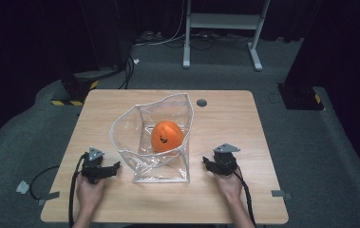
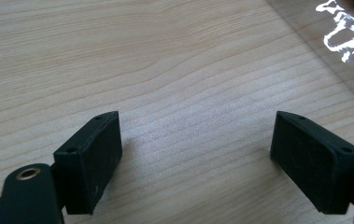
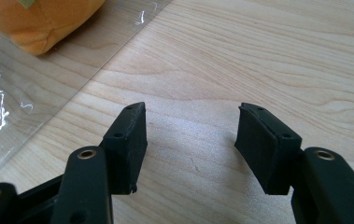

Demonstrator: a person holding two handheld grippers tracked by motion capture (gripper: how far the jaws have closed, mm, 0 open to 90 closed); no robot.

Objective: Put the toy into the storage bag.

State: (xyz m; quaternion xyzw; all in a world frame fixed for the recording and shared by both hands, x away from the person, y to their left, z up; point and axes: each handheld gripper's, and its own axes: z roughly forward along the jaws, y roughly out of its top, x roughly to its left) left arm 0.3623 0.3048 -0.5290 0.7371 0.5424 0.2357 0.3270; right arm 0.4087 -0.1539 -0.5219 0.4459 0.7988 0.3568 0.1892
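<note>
An orange plush toy (image 1: 166, 136) with a dark face sits inside a clear plastic bag (image 1: 139, 128) in the middle of the wooden table (image 1: 225, 118). The bag's mouth stands open, edged with a white rim. My left gripper (image 1: 116, 166) rests on the table to the left of the bag, jaws wide apart over bare wood (image 2: 195, 140). On the bag's right, my right gripper (image 1: 206, 164) lies on the table, open with nothing between its jaws (image 3: 191, 135). The toy (image 3: 39, 18) and the bag's clear sheet (image 3: 20, 93) lie up-left of it in the right gripper view.
A small dark grommet (image 1: 201, 102) sits in the table near its far edge. Behind the table stands a white frame (image 1: 220, 28) on grey carpet, with cables on the floor. A corner of the bag (image 2: 347, 37) glints at the upper right of the left gripper view.
</note>
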